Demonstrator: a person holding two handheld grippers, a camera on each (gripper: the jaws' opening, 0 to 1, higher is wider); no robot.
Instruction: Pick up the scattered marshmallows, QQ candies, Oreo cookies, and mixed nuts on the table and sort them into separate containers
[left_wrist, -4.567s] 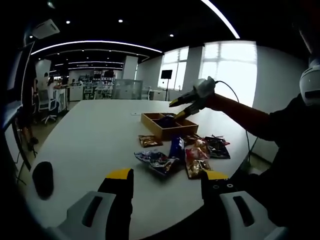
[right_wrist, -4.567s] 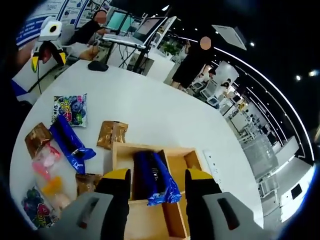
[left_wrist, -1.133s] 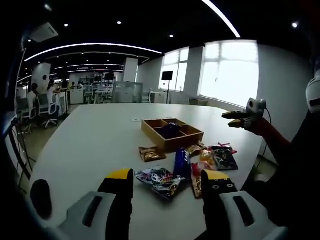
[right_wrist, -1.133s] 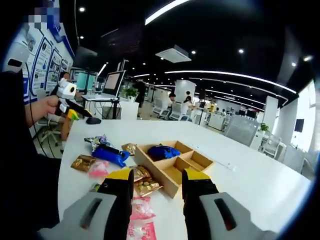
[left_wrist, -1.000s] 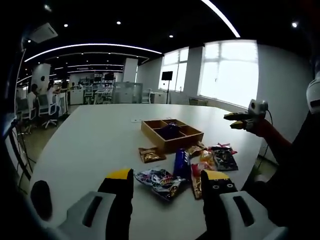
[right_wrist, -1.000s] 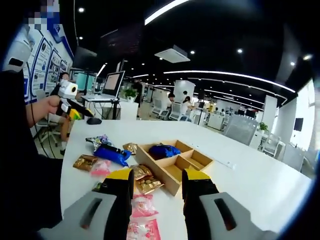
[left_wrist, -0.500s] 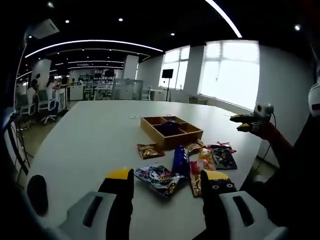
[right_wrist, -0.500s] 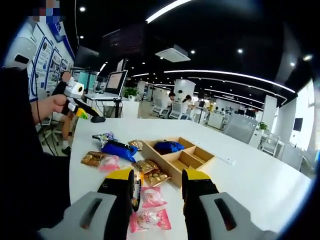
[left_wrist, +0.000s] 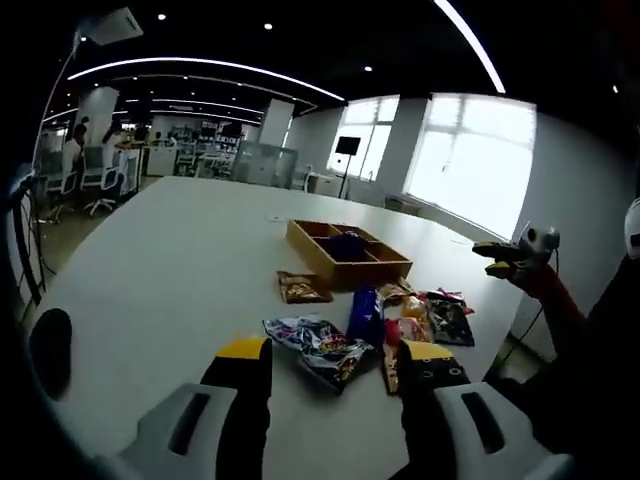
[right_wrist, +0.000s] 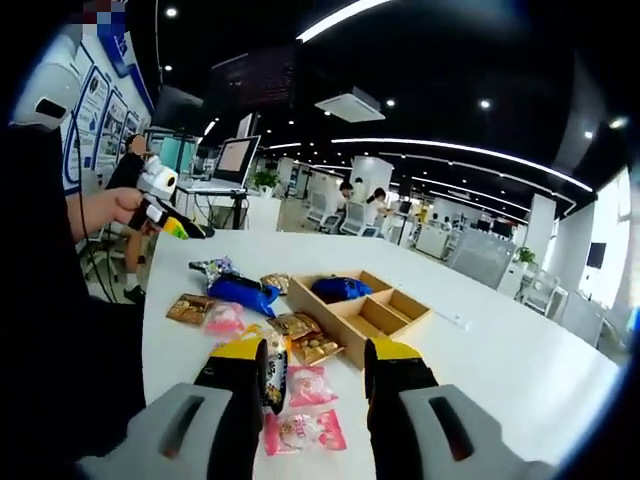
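Observation:
A wooden divided tray (left_wrist: 372, 268) (right_wrist: 382, 325) stands on the white table, with a blue cookie pack (left_wrist: 346, 243) (right_wrist: 339, 290) in one compartment. Scattered snack packets lie beside it: another blue pack (left_wrist: 366, 313) (right_wrist: 243, 293), a colourful candy packet (left_wrist: 320, 346) (right_wrist: 212, 268), gold nut packets (left_wrist: 300, 288) (right_wrist: 300, 330) and pink marshmallow packets (right_wrist: 304, 386). My left gripper (left_wrist: 335, 362) is open and empty, short of the pile; in the right gripper view it (right_wrist: 166, 214) hangs in a hand at the left. My right gripper (right_wrist: 316, 362) is open above the pink packets, and appears (left_wrist: 513, 256) at the table's right edge.
A black mouse (left_wrist: 50, 348) lies on the table at the left. The white table (left_wrist: 180, 250) stretches bare beyond the tray. Desks, monitors and people fill the office behind. The person's dark sleeve (right_wrist: 60, 330) runs along the left of the right gripper view.
The right gripper, earlier open over the tray's blue pack, has drawn back to the table's near edge. In the last second both views shifted only slightly; the packets have not moved.

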